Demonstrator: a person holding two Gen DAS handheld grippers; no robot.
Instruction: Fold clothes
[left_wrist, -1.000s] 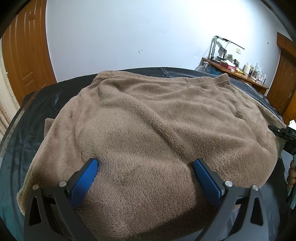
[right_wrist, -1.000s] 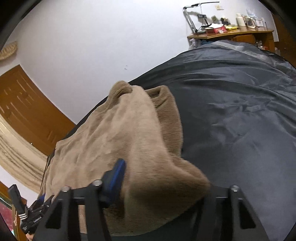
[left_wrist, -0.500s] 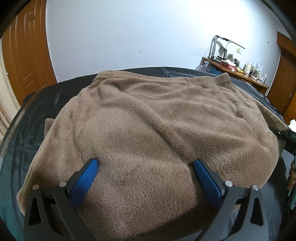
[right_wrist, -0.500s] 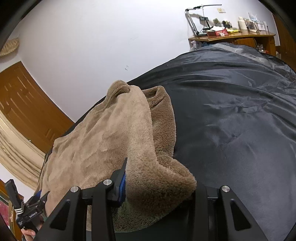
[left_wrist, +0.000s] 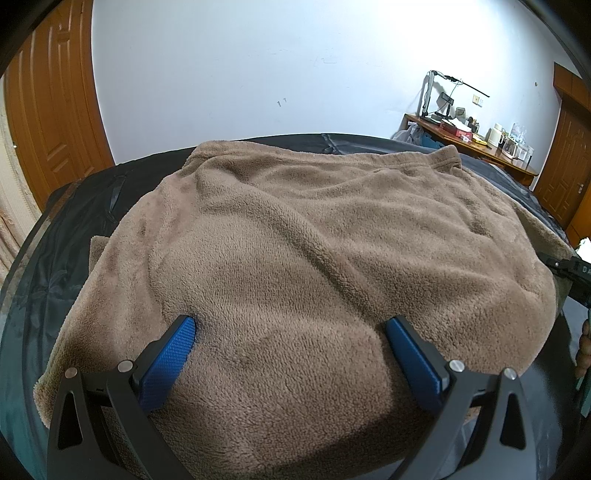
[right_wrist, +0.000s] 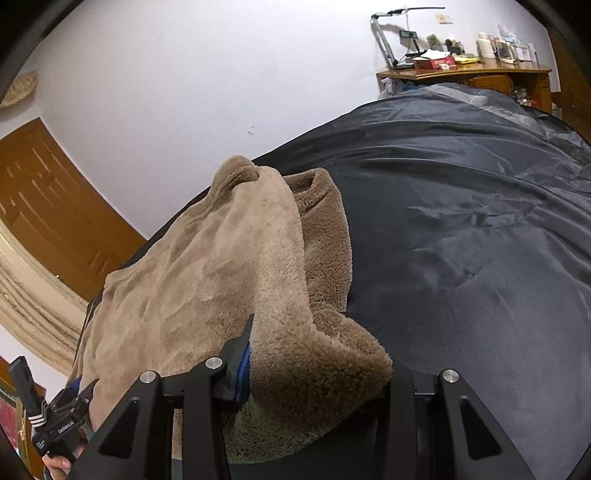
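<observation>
A brown fleece garment lies spread on a bed's dark cover. My left gripper stands wide open at its near edge. Both blue pads dig into the pile, with a hump of fleece between them. In the right wrist view, the garment's right edge is folded up into a thick roll. My right gripper is closing its jaws on that roll. The left pad presses into the roll, and fleece hides the right finger. The left gripper shows at the lower left there.
Bare dark cover stretches to the right of the garment. A wooden desk with a lamp and clutter stands against the far wall. Brown doors flank the room. A person's hand holds the left tool.
The right gripper's jaws have narrowed on the fleece roll, bunching it tighter. The left gripper and the rest of the garment have stayed put.
</observation>
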